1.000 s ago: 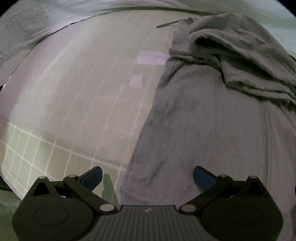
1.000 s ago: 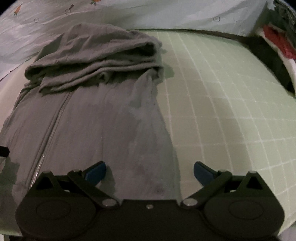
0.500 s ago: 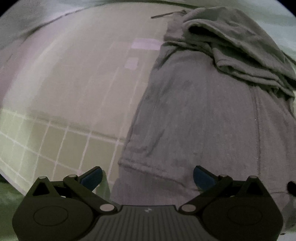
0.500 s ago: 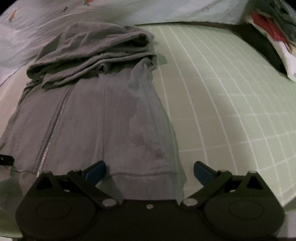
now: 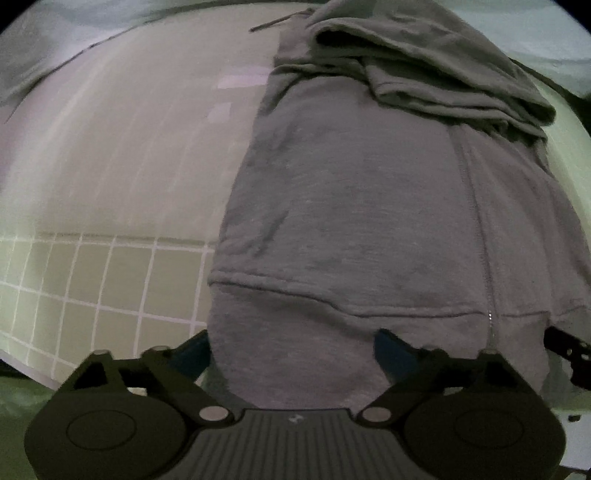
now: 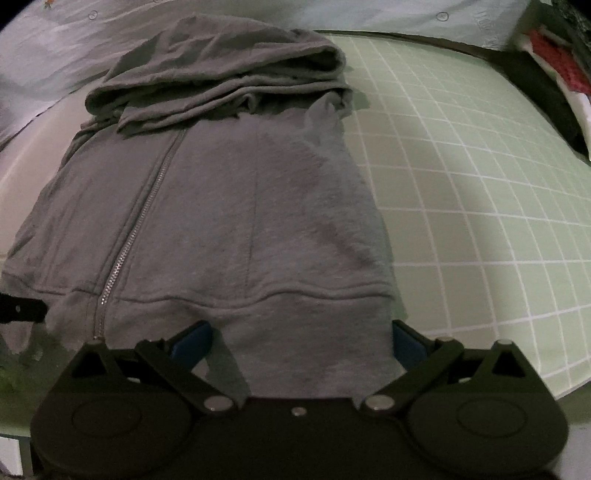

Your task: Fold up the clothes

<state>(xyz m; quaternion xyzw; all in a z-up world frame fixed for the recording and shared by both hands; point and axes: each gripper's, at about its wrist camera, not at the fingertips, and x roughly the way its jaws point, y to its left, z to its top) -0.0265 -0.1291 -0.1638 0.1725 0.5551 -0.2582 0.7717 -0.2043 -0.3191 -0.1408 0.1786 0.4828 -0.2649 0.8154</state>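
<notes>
On the green grid mat (image 6: 461,192) lies one grey zip hoodie (image 6: 221,206), flat, with its front up. Its top part is folded down into a thick bundle (image 6: 221,77) at the far end. One zipper (image 6: 136,229) runs down the front to the wide bottom band (image 5: 295,354), which is nearest to both cameras.

The left tool (image 5: 291,354) hangs over the left end of that band. Its jaws stand wide but have just been closing a little, and the band's corner lies between the two blue pads (image 5: 391,350). The pads do not seem to press on it. The right tool (image 6: 299,343) is over the right end of the band, jaws wide, with cloth between them and no grip on it.

A pale sheet (image 5: 122,155) covers part of the mat to the left of the hoodie, with two small lilac patches (image 5: 240,79) on it. One thin dark cord (image 5: 273,22) sticks out near the bundle. Behind the mat is light blue printed cloth (image 6: 74,40). At the far right edge of the right view sits a pile of red, white and dark things (image 6: 554,62). Nothing lies on top of the hoodie
</notes>
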